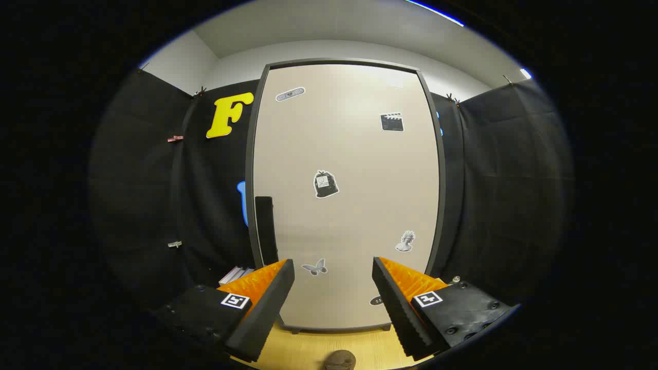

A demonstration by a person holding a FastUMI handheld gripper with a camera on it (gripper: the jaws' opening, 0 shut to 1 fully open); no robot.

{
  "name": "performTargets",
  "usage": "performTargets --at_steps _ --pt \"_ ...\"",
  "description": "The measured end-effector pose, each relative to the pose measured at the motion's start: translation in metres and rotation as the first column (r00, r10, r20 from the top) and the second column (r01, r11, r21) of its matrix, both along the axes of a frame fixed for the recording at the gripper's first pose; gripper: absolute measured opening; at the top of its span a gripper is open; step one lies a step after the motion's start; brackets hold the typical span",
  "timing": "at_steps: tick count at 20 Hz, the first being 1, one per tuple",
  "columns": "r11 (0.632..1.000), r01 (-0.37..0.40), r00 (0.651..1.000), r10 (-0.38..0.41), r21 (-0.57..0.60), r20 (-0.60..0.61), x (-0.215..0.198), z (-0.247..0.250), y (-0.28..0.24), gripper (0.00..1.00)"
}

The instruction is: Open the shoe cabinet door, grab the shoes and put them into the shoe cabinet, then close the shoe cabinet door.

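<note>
A tall beige shoe cabinet door [349, 169] with a dark frame stands shut straight ahead, dotted with several small stickers. A dark vertical handle [266, 228] sits on the door's left side, low down, just beyond the left finger. My gripper [333, 277] is open, its fingers spread wide and holding nothing, pointing at the lower part of the door. The rounded top of a brownish shoe [340, 359] peeks up from the wooden floor [329, 344] below and between the fingers.
Black cloth walls flank the cabinet on both sides. A stack of books or flat items [235, 275] lies by the cabinet's lower left, behind the left finger. Small clips [175, 139] hang on the left cloth.
</note>
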State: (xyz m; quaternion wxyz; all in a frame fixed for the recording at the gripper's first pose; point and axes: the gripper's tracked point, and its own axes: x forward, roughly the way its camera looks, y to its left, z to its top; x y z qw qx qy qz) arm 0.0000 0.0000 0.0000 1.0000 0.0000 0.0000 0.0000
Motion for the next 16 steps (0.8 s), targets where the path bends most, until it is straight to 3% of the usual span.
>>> performTargets --at_steps 16 --pt "1.0 -0.002 1.0 0.002 0.012 -0.002 0.0097 -0.0031 0.0038 0.99"
